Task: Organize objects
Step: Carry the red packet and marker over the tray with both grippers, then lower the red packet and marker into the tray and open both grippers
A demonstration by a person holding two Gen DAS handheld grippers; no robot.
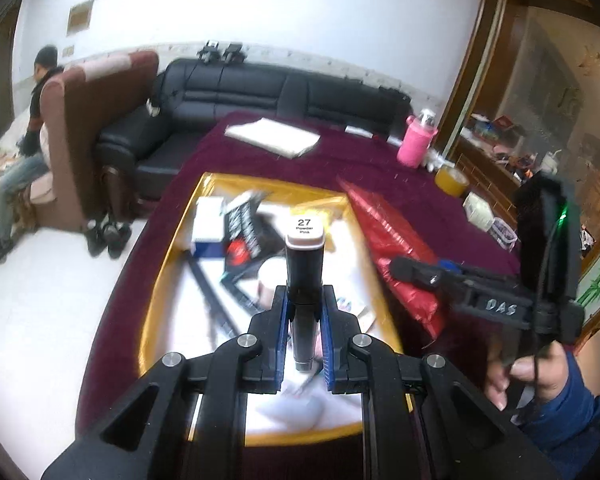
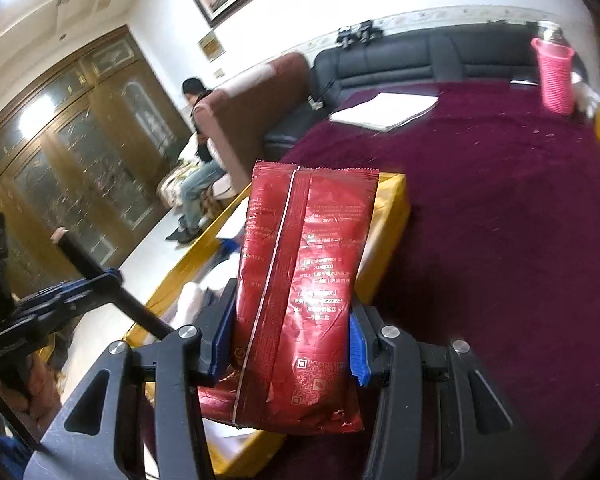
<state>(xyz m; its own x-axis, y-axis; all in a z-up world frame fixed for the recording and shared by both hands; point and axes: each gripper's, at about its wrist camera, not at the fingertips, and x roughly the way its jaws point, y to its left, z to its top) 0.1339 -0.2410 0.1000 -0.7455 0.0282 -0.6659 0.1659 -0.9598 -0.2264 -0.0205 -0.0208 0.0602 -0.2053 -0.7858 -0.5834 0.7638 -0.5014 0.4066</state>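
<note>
My left gripper [image 1: 304,300] is shut on a black marker pen [image 1: 303,264] with a pale cap marked 27. It holds the pen above a yellow-rimmed tray [image 1: 168,264] that has a white base and holds a white-and-blue box [image 1: 209,226], a black packet [image 1: 249,236] and other small items. My right gripper [image 2: 292,320] is shut on a red foil packet [image 2: 300,280], held over the tray's right edge [image 2: 388,216]. The right gripper [image 1: 412,270] and the red packet [image 1: 396,248] also show in the left wrist view, to the right of the tray.
The tray sits on a dark red tablecloth [image 2: 500,220]. A white paper stack [image 1: 274,136], a pink sleeved bottle [image 1: 417,138] and a yellow tape roll [image 1: 450,180] lie further back. A black sofa [image 1: 260,88] stands behind the table. A person [image 1: 28,136] sits at left.
</note>
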